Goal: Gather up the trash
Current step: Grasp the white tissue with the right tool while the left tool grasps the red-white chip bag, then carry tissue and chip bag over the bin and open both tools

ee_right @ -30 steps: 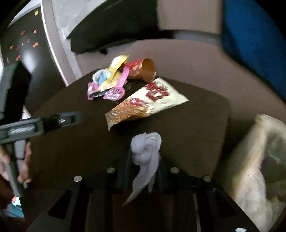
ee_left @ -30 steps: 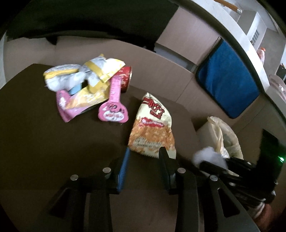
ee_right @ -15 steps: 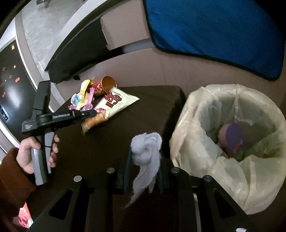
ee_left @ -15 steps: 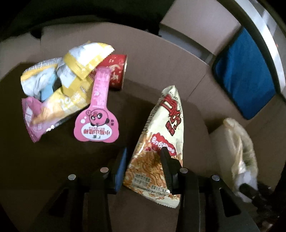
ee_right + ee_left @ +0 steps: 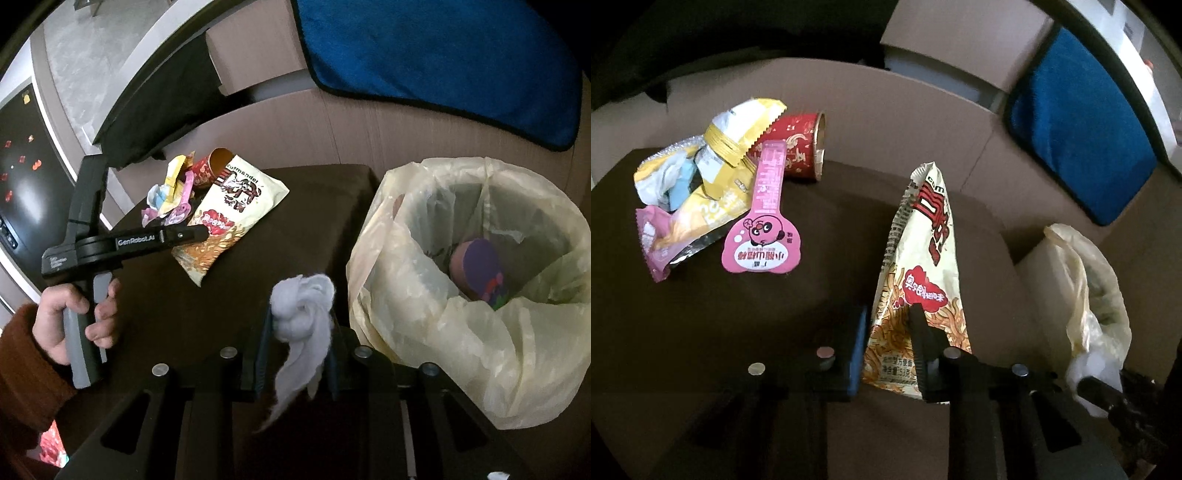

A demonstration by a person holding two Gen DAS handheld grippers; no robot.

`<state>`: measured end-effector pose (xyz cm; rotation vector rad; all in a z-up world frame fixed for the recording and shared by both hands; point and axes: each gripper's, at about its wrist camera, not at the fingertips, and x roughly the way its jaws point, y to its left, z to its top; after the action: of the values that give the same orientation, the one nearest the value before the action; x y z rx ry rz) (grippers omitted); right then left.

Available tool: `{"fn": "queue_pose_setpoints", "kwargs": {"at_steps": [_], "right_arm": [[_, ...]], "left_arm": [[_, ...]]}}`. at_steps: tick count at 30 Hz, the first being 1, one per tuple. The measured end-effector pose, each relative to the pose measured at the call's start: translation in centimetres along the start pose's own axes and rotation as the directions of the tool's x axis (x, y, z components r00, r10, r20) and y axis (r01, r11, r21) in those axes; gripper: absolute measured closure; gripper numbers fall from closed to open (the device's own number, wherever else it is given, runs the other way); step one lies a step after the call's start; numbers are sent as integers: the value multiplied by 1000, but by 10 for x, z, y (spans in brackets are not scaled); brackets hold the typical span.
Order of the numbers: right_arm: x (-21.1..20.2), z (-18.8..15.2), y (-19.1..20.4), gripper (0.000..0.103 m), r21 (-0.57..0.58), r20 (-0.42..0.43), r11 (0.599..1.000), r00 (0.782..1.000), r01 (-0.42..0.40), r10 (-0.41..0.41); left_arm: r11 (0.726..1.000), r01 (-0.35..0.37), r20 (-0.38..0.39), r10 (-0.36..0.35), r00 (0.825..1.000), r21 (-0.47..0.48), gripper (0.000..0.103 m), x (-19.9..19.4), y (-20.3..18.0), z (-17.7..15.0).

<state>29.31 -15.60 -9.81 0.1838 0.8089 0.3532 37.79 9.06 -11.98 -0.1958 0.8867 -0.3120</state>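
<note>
Inspector A: Left tongs have just been closing, and the noodle snack bag now sits pinched between their pads at its lower edge. Beyond them and to their left, a heap of wrappers, a pink tag-shaped packet and a toppled red paper cup lie on the dark table.

Inspector B: Right tongs are clamped on a crumpled white tissue, its tail hanging down between them. The lined trash bin stands just right of them, beside the table, with some waste already in it. I judge the tissue is held there for dropping in.

Inspector A: The left view shows only the bin's outer side.

Inspector B: The right view looks into the bin, and shows the hand on the left tool's handle.
</note>
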Motion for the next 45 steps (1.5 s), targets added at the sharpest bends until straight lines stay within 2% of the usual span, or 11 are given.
{"fn": "queue_pose_setpoints", "kwargs": {"at_steps": [11,14,16,17,20,23,29,31,33,36,45], "right_arm": [[-8,-7,4,79,-8,-1,1000,1000,-23,23],[-8,-8,6,78,-11,-1,999,1000,-30,30],[-9,-8,8,78,-13,-2,999,999,-37,37],[-10,-8,9,78,-14,-2,999,999,-39,39],[-11,-9,11,77,-19,-2,999,999,-45,45],[-12,-11,13,77,-28,-6,999,999,-41,41],[-10,-14,12,77,-29,-14,999,999,-32,31],[-9,-14,11,77,-30,-17,999,999,-28,27],[-10,-13,11,77,-33,-18,999,1000,-24,23],[-13,-9,11,77,-42,-10,999,1000,-18,18],[-42,8,11,77,-79,73,997,997,10,-5]], "left_arm": [[997,-66,-26,67,997,33,92,-67,4,-42],[998,-49,-20,50,999,46,86,-80,5,-50],[999,-33,-15,34,999,32,70,-83,10,-49],[999,-30,-9,30,1000,11,62,-82,14,-47],[996,-23,18,25,1000,-87,60,-76,26,-37],[987,-80,21,84,996,-142,60,-62,35,-26],[981,-142,-38,138,990,-129,60,-26,30,-13],[985,-133,-29,130,991,-113,63,-25,25,-11],[990,-107,-30,105,994,-95,84,-25,20,-12],[991,-98,-6,98,995,-94,94,-32,15,-13],[994,-105,138,109,984,-38,95,-86,-22,-12]]}}
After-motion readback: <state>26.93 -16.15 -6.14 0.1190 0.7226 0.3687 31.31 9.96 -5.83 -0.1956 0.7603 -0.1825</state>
